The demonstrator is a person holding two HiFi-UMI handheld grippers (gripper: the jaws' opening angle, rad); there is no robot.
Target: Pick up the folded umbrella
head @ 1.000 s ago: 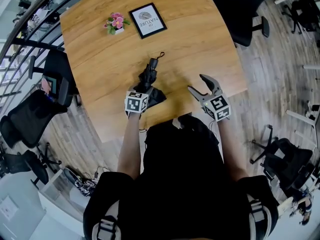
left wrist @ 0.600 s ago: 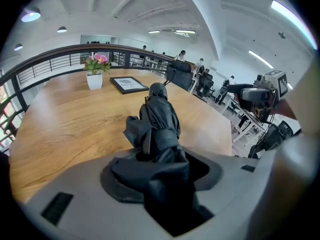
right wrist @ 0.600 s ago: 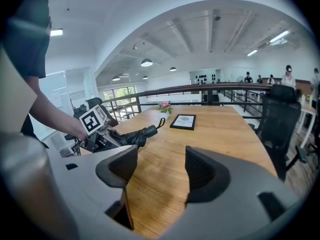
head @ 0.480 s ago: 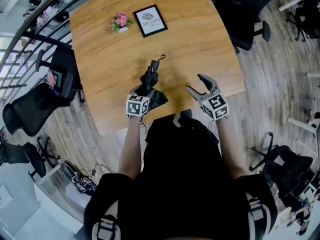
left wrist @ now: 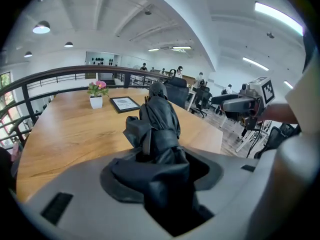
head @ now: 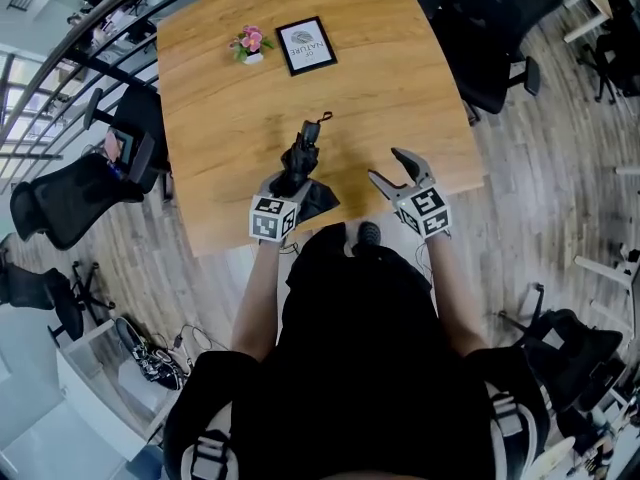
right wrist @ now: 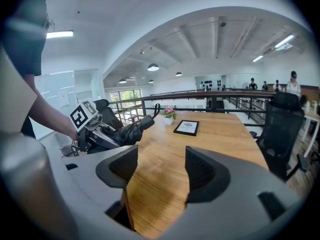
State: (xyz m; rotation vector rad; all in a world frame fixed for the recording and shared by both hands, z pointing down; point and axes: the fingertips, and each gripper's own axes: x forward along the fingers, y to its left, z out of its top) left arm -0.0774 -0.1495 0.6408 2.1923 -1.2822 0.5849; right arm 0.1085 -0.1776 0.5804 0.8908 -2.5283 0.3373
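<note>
The folded black umbrella (head: 301, 162) is clamped at its near end in my left gripper (head: 291, 190), over the near part of the wooden table (head: 220, 118). In the left gripper view its bundled fabric (left wrist: 157, 126) fills the space between the jaws of the left gripper (left wrist: 161, 176) and points away, tilted upward. From the right gripper view the umbrella (right wrist: 131, 130) hangs clear of the tabletop, its wrist strap at the far tip. My right gripper (head: 392, 172) stands open and empty to the right of it, and in its own view the right gripper (right wrist: 156, 170) looks over bare wood.
A small pot of pink flowers (head: 252, 44) and a black-framed picture (head: 306, 46) stand at the table's far side. Black office chairs (head: 490, 28) flank the table on the right and another chair (head: 70, 193) on the left. A railing (left wrist: 60, 81) runs behind the table.
My left gripper has risen with the umbrella in its jaws, lifting it off the table. The right gripper has shifted only slightly and stays open.
</note>
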